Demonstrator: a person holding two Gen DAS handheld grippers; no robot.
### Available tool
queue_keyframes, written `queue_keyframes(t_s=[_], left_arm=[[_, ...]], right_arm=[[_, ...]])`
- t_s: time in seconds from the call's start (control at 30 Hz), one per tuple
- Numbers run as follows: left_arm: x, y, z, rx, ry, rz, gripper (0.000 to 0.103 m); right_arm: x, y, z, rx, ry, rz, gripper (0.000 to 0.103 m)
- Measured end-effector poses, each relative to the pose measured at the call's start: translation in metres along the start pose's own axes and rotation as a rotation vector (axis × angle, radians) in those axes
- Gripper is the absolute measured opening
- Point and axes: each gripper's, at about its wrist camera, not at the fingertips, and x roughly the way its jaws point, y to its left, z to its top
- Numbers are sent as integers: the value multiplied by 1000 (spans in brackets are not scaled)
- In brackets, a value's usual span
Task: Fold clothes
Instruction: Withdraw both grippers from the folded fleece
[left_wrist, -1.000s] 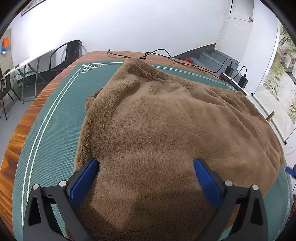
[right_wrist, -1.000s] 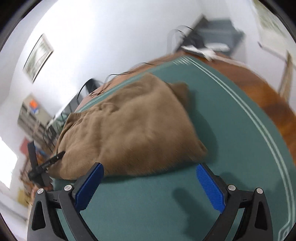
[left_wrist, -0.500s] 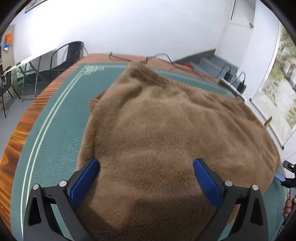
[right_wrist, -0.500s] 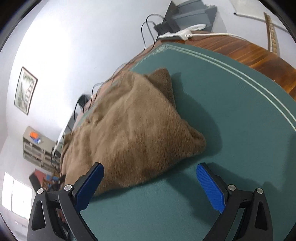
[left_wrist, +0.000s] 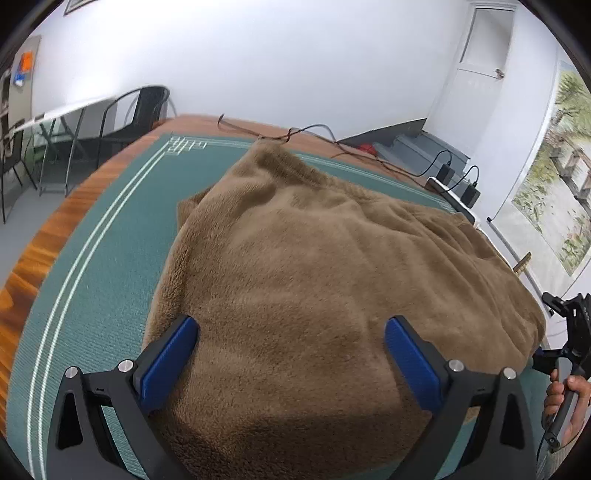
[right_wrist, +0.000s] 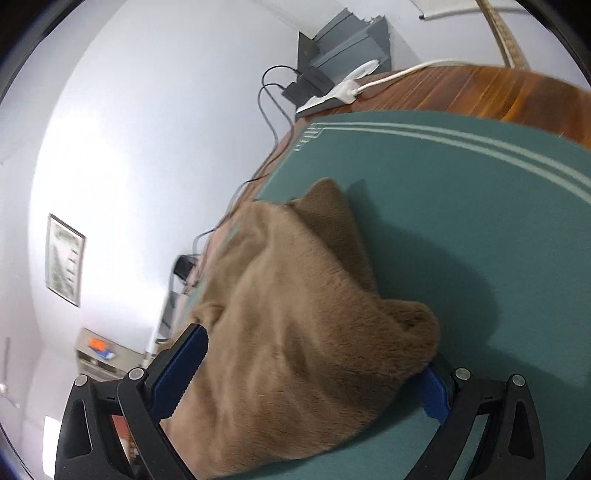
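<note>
A brown fleece garment (left_wrist: 332, 277) lies spread on the green mat (left_wrist: 103, 258). My left gripper (left_wrist: 291, 354) is open, hovering over the garment's near edge with its blue pads on either side of the fleece. In the right wrist view the same garment (right_wrist: 295, 332) fills the lower middle. My right gripper (right_wrist: 314, 373) is open, its jaws straddling a corner of the garment, with the right pad partly hidden under the fleece. The right gripper also shows at the far right edge of the left wrist view (left_wrist: 565, 354), held in a hand.
The mat covers a wooden table (left_wrist: 44, 236). Black cables (left_wrist: 314, 133) and chargers (left_wrist: 458, 184) lie along the far edge. A white power strip (right_wrist: 332, 96) sits on the far corner. A black chair (left_wrist: 140, 110) stands beyond the table.
My right gripper has moved in toward the garment and tilted, so the fleece corner now lies between its jaws. My left gripper has stayed over the near edge.
</note>
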Motion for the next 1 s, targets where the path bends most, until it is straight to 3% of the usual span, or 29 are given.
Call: queue_keyframes(t_s=[0.13, 0.3, 0.33, 0.4, 0.47, 0.67, 0.87, 1.0], left_arm=[[-1, 4, -1, -22, -2, -12, 102], [-1, 4, -1, -22, 0, -5, 102], [-1, 4, -2, -20, 1, -3, 102], [0, 4, -1, -19, 3, -2, 102], [0, 4, -1, -20, 4, -1, 102], [0, 5, -1, -21, 5, 0, 102], [0, 8, 0, -37, 7, -7, 102], [0, 8, 0, -38, 8, -7, 102]], right_arm=[[7, 9, -6, -22, -4, 8, 102], [12, 17, -8, -47, -46, -42, 100], [13, 17, -8, -52, -53, -63, 95], [15, 17, -9, -67, -56, -123, 76], [16, 13, -9, -65, -62, -165, 48], [3, 13, -5, -128, -46, -168, 40], [5, 19, -6, -140, -61, -171, 40], [7, 9, -7, -82, -45, -157, 46]])
